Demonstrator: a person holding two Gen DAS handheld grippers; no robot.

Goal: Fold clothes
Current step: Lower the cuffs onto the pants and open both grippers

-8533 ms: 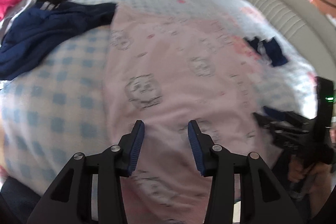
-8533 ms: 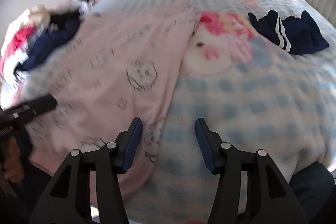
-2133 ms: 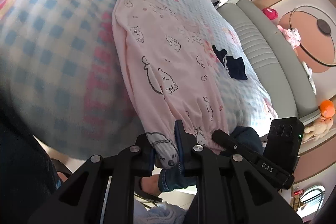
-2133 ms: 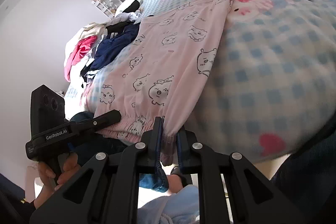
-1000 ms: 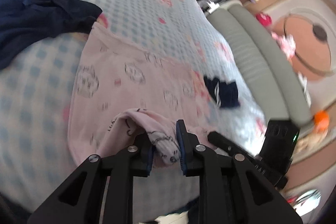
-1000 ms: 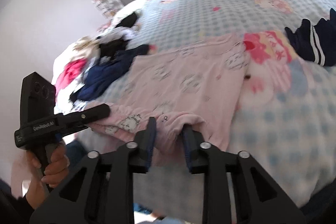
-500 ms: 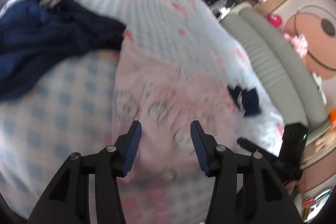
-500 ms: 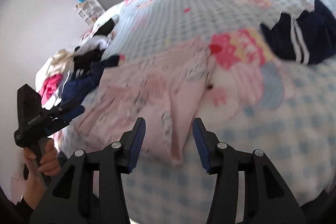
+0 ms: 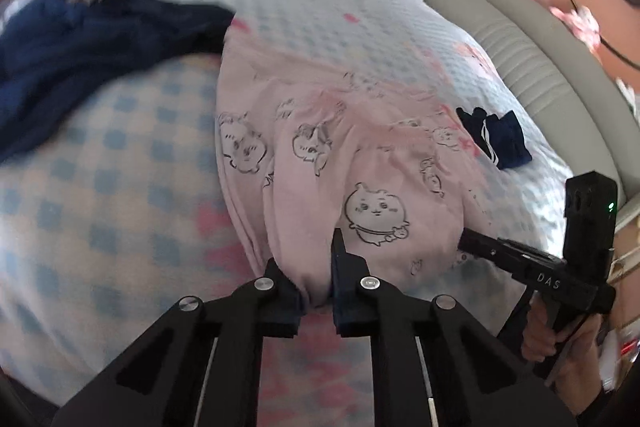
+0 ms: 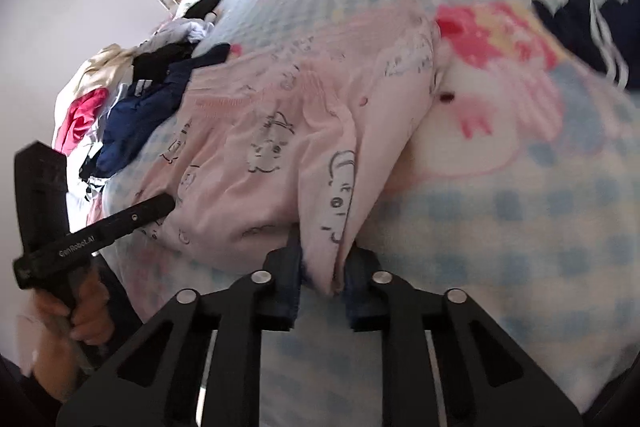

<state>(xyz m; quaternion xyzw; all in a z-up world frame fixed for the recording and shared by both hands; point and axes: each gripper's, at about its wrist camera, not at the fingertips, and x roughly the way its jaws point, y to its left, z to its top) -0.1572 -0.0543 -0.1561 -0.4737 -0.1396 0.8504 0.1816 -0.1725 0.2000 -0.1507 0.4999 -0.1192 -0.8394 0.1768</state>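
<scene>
A home bedroom: checked bed cover, padded headboard, clothes pile.

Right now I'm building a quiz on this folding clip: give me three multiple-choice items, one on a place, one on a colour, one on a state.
1. Where does the pink garment lie?
A. on the checked bedspread
B. on a chair
C. on the floor

2. What colour is the small striped garment beside it?
A. yellow
B. navy
C. green

3. What is the left gripper doing?
A. hanging open
B. holding a hanger
C. pinching the pink fabric

Answers: A, checks surround it; B, dark blue with white stripes; C, cloth sits between its fingers.
</scene>
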